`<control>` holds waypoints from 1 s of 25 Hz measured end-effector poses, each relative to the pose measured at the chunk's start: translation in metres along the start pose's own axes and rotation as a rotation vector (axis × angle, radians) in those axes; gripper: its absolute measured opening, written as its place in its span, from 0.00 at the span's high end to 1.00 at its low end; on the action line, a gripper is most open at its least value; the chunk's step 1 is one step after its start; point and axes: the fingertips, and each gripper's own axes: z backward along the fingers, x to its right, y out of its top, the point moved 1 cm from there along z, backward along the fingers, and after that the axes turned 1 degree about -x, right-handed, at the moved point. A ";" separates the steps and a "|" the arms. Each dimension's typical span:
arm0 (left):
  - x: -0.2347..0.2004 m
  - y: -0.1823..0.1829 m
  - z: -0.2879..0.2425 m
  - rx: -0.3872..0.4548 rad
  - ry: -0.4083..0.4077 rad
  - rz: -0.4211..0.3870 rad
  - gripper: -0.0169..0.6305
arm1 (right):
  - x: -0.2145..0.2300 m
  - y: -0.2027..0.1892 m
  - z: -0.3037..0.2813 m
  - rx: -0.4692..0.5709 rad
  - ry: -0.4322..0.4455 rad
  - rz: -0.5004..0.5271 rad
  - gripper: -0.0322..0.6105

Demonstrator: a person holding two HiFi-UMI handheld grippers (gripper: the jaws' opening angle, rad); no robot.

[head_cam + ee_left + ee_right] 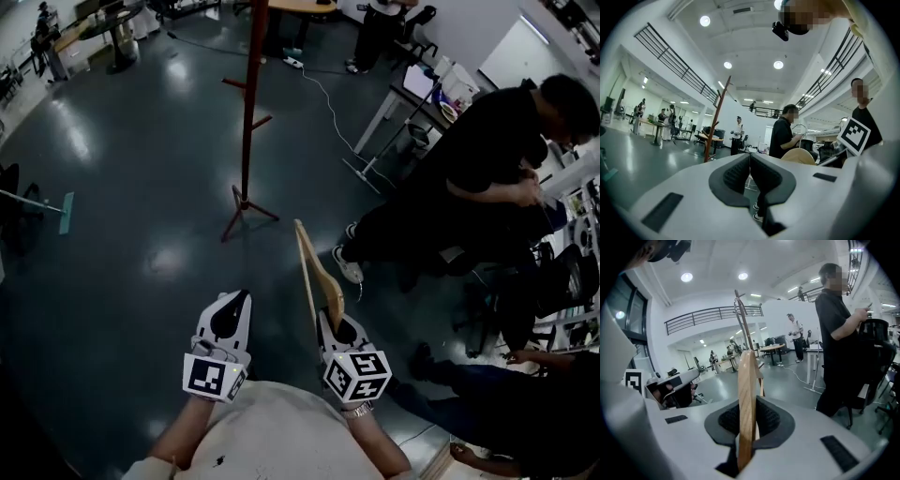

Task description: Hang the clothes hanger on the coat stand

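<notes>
A glossy dark floor (141, 187) under white walls (776, 317) and round ceiling lights (705, 20) (railed balcony (670, 61) above), desks (651, 123) beyond.

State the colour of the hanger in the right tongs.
The hanger is pale, natural wood, clearest in the right gripper view.

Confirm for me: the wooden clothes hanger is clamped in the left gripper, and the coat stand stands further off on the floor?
No: the wooden clothes hanger is clamped in the right gripper, as the right gripper view shows; the left gripper is shut, empty. The coat stand does stand further off on the floor.
</notes>
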 end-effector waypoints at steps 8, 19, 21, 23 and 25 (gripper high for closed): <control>-0.173 0.049 -0.139 -0.001 -0.079 -0.039 0.95 | -0.012 0.112 -0.210 0.041 -0.017 -0.167 0.87; -0.259 0.052 -0.228 -0.032 0.018 0.004 0.95 | 0.033 0.159 -0.389 -0.053 -0.020 0.002 0.87; -0.265 0.050 -0.234 -0.045 0.052 -0.006 0.95 | 0.045 0.153 -0.416 -0.078 -0.025 0.006 0.87; -0.269 0.052 -0.238 -0.048 0.096 -0.007 0.95 | 0.056 0.146 -0.440 -0.111 -0.028 0.015 0.87; -0.270 0.058 -0.243 -0.048 0.136 -0.005 0.95 | 0.065 0.144 -0.461 -0.138 -0.031 0.049 0.87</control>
